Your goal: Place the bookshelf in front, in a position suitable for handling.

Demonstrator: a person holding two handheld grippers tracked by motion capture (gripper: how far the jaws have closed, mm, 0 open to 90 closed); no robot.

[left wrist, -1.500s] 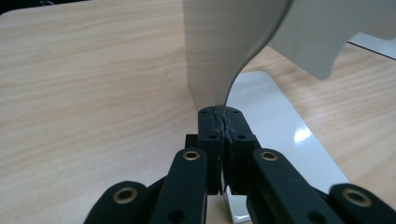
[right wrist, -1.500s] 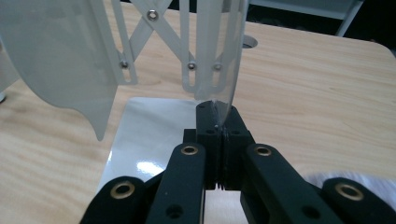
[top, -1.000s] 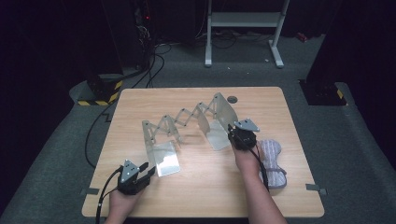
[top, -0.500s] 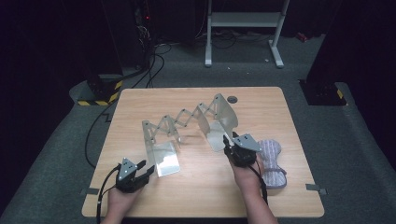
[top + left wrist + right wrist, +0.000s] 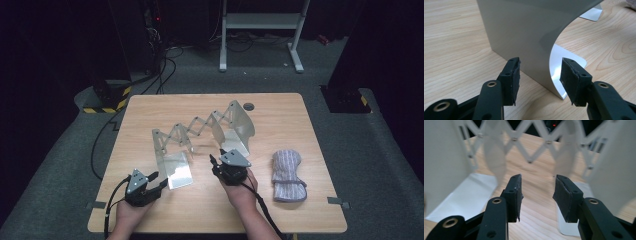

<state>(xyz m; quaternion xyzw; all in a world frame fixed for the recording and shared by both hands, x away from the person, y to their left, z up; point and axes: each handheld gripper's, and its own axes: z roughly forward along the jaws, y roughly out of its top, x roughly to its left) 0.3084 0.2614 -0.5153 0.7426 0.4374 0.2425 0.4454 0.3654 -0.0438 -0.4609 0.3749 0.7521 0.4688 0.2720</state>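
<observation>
A pale wooden table (image 5: 280,115) carries an expanding metal rack (image 5: 200,135) across its middle — stretched from near-left to far-right — and a striped, folded cloth (image 5: 287,175) lying near its right edge.

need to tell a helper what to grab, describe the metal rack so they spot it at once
On the wooden table, look at the middle, just beyond the two grippers. The rack is a silver zigzag lattice stretched between two curved metal end plates. The only other loose item is a soft striped cloth at the right.
</observation>
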